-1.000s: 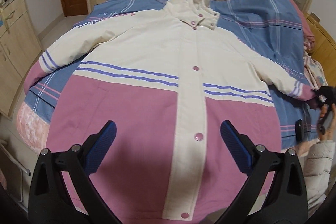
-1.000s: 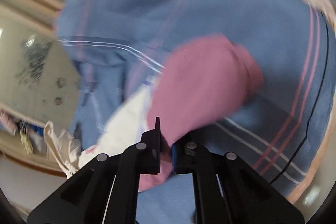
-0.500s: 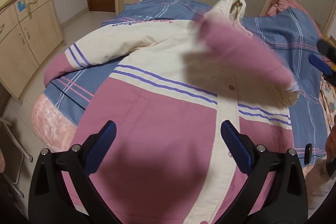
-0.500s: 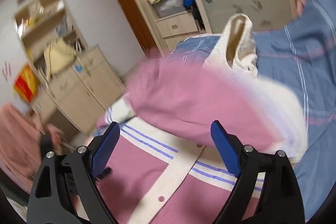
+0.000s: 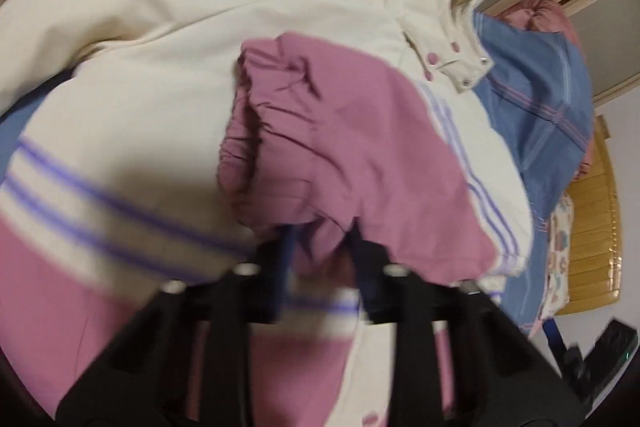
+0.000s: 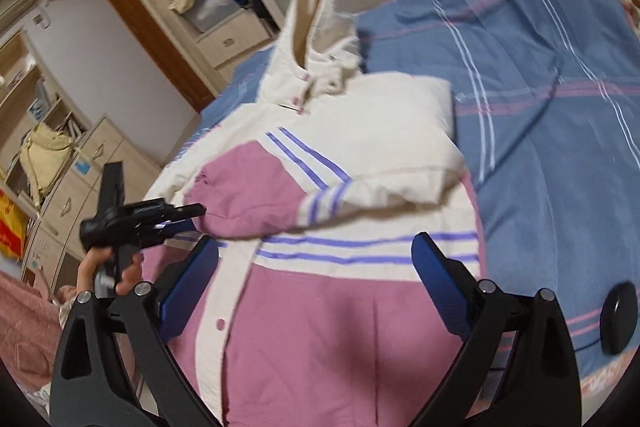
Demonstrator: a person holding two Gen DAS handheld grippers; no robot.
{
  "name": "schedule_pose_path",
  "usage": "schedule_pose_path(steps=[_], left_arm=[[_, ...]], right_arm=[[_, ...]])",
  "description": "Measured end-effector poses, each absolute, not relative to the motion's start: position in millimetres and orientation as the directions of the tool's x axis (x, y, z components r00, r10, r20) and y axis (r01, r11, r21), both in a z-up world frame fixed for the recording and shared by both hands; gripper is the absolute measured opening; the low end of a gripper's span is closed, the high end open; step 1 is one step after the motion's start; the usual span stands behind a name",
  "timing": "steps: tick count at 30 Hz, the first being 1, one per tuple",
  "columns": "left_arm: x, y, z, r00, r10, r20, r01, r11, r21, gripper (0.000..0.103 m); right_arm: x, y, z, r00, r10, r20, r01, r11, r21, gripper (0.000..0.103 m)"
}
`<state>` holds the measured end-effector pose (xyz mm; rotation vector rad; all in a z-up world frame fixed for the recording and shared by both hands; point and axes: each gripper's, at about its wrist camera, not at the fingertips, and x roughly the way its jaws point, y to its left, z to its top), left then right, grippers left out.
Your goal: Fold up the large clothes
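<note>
Cream, pink and purple-striped, the large padded hooded jacket (image 6: 344, 267) lies front-up on the blue plaid quilt (image 6: 540, 75) of a bed, its hood toward the wardrobe. No brand or label can be read on it; a line of pink lettering on the quilt beyond its far shoulder is too blurred to make out. The jacket's right-hand sleeve (image 5: 360, 155) is folded across the chest, its pink cuff bunched in wrinkles. The left gripper (image 5: 320, 239) points steeply down at that cuff, and its jaws are closing with the pink fabric between them; motion blur hides whether the pads press it yet. The right gripper (image 6: 316, 287) tilts down over the pink lower front, its blue-padded jaws opening wide with nothing between them. Only the right wrist view shows the person's bare hand (image 6: 108, 267) wrapped round the left gripper's handle, the wooden drawers (image 6: 232, 39), a yellow bag (image 6: 44, 155) on a cabinet and a round black object (image 6: 618, 319) on the quilt. Only the left wrist view shows the wooden headboard (image 5: 596, 227).
</note>
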<state>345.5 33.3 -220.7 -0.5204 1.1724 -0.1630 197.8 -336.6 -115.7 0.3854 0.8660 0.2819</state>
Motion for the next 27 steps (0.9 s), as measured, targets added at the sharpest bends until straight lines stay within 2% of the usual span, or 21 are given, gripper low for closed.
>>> schedule_pose_path(steps=[3,5,7,9,10,11,15,17,19,22,25,27], left_arm=[[369,7,-212,0.465,-0.316,-0.827,-0.077,0.916,-0.393,0.011],[377,-22,-198,0.493,-0.288,-0.821,-0.007,0.942,-0.334,0.011],[384,-46,-191,0.493,-0.259,-0.831,0.055,0.962,-0.268,0.015],[389,-61,-191,0.499,-0.217,-0.839,0.084,0.976,-0.202,0.026],[390,-61,-191,0.503,-0.197,-0.842,0.083,0.98,-0.179,0.028],[387,-59,-191,0.508,-0.173,-0.844,0.068,0.985,-0.161,0.03],[373,-24,-188,0.55,-0.117,-0.827,-0.011,0.989,-0.148,0.035],[364,-11,-182,0.581,-0.105,-0.807,-0.036,0.987,-0.154,0.034],[363,-11,-176,0.607,-0.091,-0.789,-0.034,0.99,-0.14,0.034],[376,-28,-185,0.565,-0.083,-0.821,-0.002,0.995,-0.103,0.034],[397,-32,-216,0.482,-0.032,-0.875,-0.046,0.997,-0.061,0.036],[399,-33,-225,0.474,-0.018,-0.881,-0.046,0.998,-0.045,0.038]], right_arm=[[201,-343,-130,0.62,0.367,-0.694,-0.042,0.898,0.438,0.097],[208,-344,-135,0.617,0.361,-0.7,-0.029,0.899,0.437,0.097],[220,-343,-139,0.624,0.334,-0.706,-0.015,0.909,0.417,0.097],[232,-338,-135,0.664,0.296,-0.687,-0.026,0.927,0.374,0.097],[238,-335,-132,0.687,0.278,-0.671,-0.036,0.936,0.351,0.09],[246,-332,-130,0.704,0.269,-0.657,-0.048,0.941,0.334,0.076],[285,-322,-134,0.688,0.29,-0.665,-0.068,0.938,0.34,0.061],[308,-316,-146,0.649,0.248,-0.719,-0.036,0.954,0.298,0.045],[324,-314,-159,0.613,0.225,-0.757,-0.004,0.959,0.282,0.035],[335,-312,-180,0.571,0.189,-0.799,0.025,0.969,0.248,0.034],[339,-314,-201,0.537,0.172,-0.826,0.046,0.972,0.232,0.027],[340,-314,-207,0.529,0.171,-0.831,0.041,0.973,0.227,0.027]])
